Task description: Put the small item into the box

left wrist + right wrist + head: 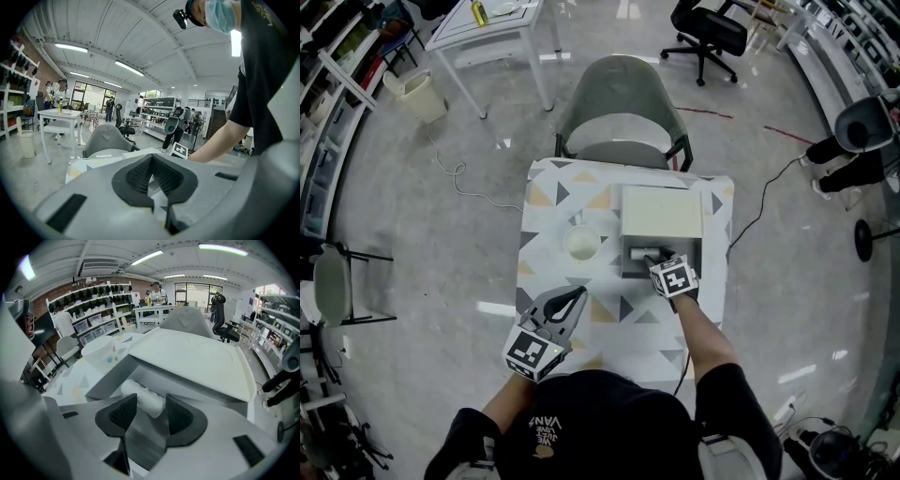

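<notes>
We are holding the right gripper [151, 399] over the open box [110, 376], pointing steeply down into it. Its jaws are standing wide apart and are pressing on nothing. The white roll [138, 391] is lying on the floor of the box, on the side nearer the raised lid [187, 357]. Its near end is sitting just in the gap between the two pads, and we are seeing no pad squeezing it. Its long axis is running slantwise across that gap, leaning away toward the box's left wall, not straight along the jaws.

We are judging the roll to be already inside the box, so the coming move is probably drawing the gripper up and back out of the box without nudging the roll's near end. The right gripper is much the nearer one. We are keeping the left gripper [578, 294] well outside the box, off its near-left corner above the table [609, 319], with its jaws together and empty.
</notes>
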Demonstrator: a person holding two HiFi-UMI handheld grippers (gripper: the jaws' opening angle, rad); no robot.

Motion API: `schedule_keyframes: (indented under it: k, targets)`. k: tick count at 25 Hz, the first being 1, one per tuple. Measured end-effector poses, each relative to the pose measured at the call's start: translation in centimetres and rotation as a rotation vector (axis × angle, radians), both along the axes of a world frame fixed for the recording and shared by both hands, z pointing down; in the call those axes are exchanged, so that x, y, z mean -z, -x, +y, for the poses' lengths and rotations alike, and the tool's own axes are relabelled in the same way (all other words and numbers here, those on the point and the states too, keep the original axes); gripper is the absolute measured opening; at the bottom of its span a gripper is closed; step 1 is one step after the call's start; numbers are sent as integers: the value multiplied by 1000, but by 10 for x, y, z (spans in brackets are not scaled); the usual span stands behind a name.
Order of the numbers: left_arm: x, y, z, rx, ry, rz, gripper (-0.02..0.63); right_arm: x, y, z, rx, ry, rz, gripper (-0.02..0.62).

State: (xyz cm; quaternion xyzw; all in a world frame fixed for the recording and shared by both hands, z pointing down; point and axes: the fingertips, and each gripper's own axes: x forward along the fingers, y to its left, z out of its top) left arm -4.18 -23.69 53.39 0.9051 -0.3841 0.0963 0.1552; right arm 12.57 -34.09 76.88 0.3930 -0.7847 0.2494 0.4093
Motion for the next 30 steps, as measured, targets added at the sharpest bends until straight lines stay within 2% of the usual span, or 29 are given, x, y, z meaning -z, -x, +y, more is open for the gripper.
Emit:
schedule_keyframes:
  k: [5, 12, 17, 21, 30]
  targets:
    - [1, -1, 2, 0, -2, -3, 5, 7, -4, -3, -37, -33, -9, 187]
    - [9, -12, 4, -21, -11, 5, 5, 41, -12, 1, -124, -126, -78, 179]
    - [14, -23, 11, -40, -17, 4, 5, 78, -22, 14, -197, -234, -134, 95]
    - [21, -32, 22, -49, -33, 11, 5, 107, -29, 35, -215, -312, -170, 13]
    - [36, -44, 50, -38, -77, 18, 5, 164, -42, 92, -246, -412, -254, 1]
